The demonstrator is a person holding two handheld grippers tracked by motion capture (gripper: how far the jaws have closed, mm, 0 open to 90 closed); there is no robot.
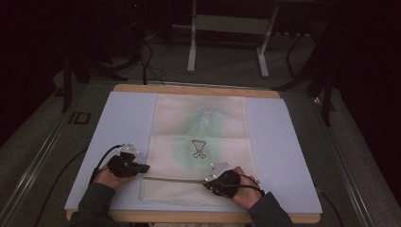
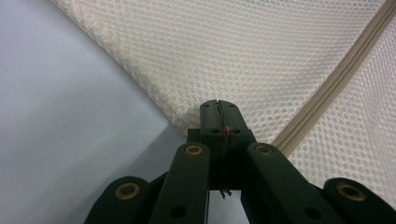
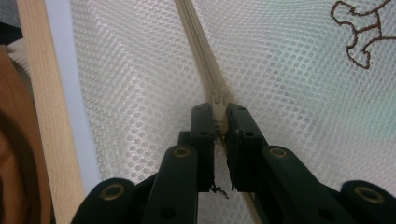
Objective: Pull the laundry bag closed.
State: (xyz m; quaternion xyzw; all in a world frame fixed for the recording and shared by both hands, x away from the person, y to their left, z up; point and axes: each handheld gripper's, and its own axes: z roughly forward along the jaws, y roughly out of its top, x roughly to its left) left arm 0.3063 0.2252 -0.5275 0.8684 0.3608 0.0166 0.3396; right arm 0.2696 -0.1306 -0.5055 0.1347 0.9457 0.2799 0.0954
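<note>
You had pale blue mat [image 1: 118, 123] on wooden table [image 1: 198, 89]; white metal frame legs [image 1: 191, 52] stood on grey floor beyond.

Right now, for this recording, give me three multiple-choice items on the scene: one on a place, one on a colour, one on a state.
1. Where does the mesh bag lie?
A. on the pale mat
B. on the floor
C. in a basket

2. What colour shows through the bag's mesh?
A. red
B. green
C. black

3. How is the right hand-held gripper?
A. wide open
B. shut on the zipper
C. lifted clear of the bag

Key: 1 A, the bag lies flat on the mat; 2 B, a green tint shows mid-bag; 3 B, its jaws pinch the zipper.
</note>
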